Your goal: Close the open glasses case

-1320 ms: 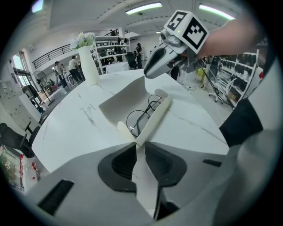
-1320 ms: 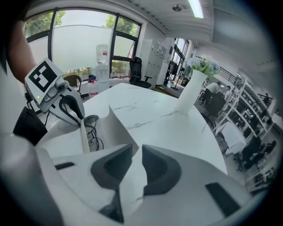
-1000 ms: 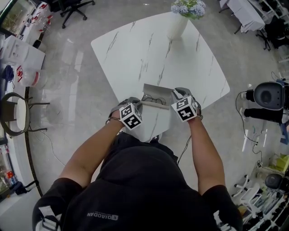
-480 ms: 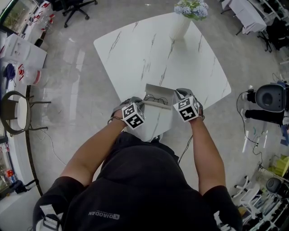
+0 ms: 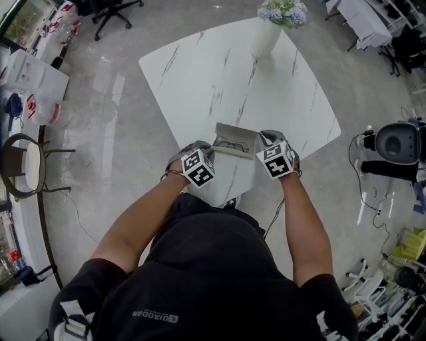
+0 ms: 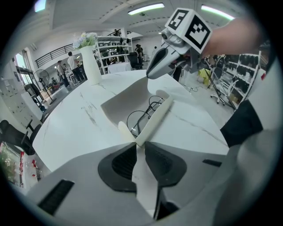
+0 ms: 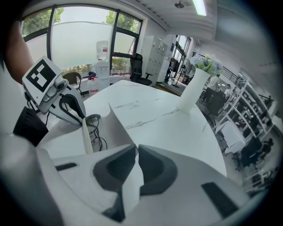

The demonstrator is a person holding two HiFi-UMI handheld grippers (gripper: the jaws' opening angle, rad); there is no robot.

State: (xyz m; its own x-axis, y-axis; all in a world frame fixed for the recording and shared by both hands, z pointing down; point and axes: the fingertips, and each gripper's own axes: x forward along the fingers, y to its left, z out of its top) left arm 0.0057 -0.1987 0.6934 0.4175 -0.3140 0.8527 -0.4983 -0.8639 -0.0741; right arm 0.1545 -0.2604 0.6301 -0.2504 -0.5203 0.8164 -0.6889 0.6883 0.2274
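The open glasses case (image 5: pixel 234 136) lies at the near edge of the white marble table (image 5: pixel 200 73), with dark-framed glasses (image 5: pixel 229 144) inside. In the left gripper view its grey lid (image 6: pixel 128 99) stands raised behind the glasses (image 6: pixel 142 115). My left gripper (image 6: pixel 138 145) is shut on the left end of the case's cream front wall (image 6: pixel 157 117). My right gripper (image 7: pixel 136 152) is shut on the right end of the lid (image 7: pixel 118 126). In the head view the left gripper (image 5: pixel 208 154) and the right gripper (image 5: pixel 261 141) flank the case.
A white vase of pale flowers (image 5: pixel 267 33) stands at the table's far end. An office chair (image 5: pixel 110 12) is far left. A round chair (image 5: pixel 23 166) and shelves with bottles line the left. Camera gear on a stand (image 5: pixel 396 143) is to the right.
Almost nothing differs. Both grippers keep their hold at the case's two ends; the left one has edged slightly right, toward the case.
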